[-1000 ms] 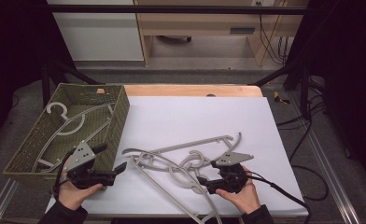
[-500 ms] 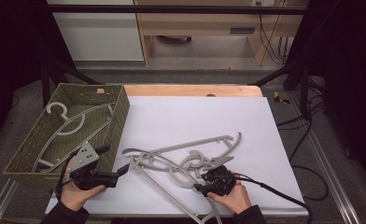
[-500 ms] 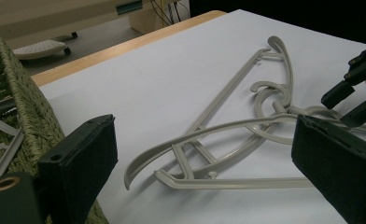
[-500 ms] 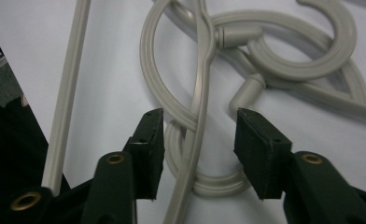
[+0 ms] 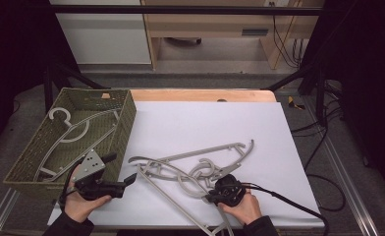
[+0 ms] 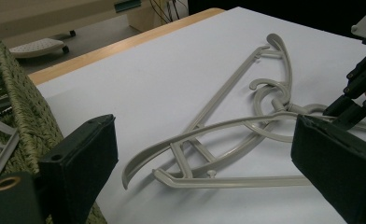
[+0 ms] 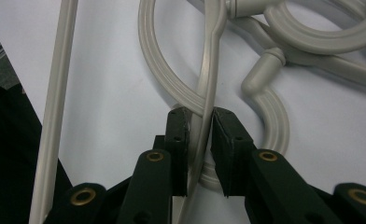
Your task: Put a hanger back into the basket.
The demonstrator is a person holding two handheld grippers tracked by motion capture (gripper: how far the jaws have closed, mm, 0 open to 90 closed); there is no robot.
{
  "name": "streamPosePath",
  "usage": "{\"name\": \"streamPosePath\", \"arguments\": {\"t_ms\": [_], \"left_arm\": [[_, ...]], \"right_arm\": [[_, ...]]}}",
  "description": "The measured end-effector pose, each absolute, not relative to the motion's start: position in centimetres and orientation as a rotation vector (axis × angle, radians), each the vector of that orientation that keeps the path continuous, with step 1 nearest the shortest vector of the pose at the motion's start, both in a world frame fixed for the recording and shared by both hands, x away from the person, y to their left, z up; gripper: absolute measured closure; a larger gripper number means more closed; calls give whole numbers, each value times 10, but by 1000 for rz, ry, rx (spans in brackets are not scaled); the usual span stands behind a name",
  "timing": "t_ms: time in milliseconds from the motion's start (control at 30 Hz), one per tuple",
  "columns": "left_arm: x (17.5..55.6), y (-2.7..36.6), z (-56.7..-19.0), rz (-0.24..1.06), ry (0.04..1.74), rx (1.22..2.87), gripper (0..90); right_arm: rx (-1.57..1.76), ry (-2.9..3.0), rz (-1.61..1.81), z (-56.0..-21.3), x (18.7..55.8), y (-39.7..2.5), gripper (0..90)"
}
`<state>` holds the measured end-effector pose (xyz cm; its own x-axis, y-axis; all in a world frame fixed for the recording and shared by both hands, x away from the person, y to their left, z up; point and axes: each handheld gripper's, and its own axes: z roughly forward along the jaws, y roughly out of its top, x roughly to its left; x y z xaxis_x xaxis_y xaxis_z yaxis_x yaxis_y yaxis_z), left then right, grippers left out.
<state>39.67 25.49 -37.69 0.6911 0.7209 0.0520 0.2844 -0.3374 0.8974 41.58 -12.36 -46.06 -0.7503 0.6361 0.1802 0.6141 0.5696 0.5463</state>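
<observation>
Right gripper (image 7: 200, 135) fingers nearly shut around the near hanger (image 5: 180, 189) arm, its long axis running diagonally toward the basket (image 5: 126, 115); left gripper (image 5: 124, 181) wide open, empty, beside basket.

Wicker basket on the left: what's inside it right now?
One grey plastic hanger lies inside the wicker basket, hook toward the far end. The basket's near wall and the left tongs hide its near corner.

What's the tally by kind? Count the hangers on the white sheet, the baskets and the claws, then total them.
Hangers on the sheet: 2 (far hanger, near hanger)
Baskets: 1 (wicker basket)
Claws: 2 (left claw, right claw)
Total: 5
</observation>
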Motion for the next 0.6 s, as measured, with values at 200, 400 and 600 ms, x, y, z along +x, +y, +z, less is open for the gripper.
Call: {"name": "streamPosePath", "arguments": {"t_ms": [200, 400, 600], "left_arm": [[397, 255, -377, 559, 783, 1919, 69], [396, 254, -376, 558, 777, 1924, 69], [396, 253, -377, 557, 775, 1929, 70]], "right_arm": [[1155, 2715, 909, -456, 419, -127, 805], [1149, 2677, 856, -454, 425, -132, 810], [1083, 2652, 852, -455, 421, -136, 716]]}}
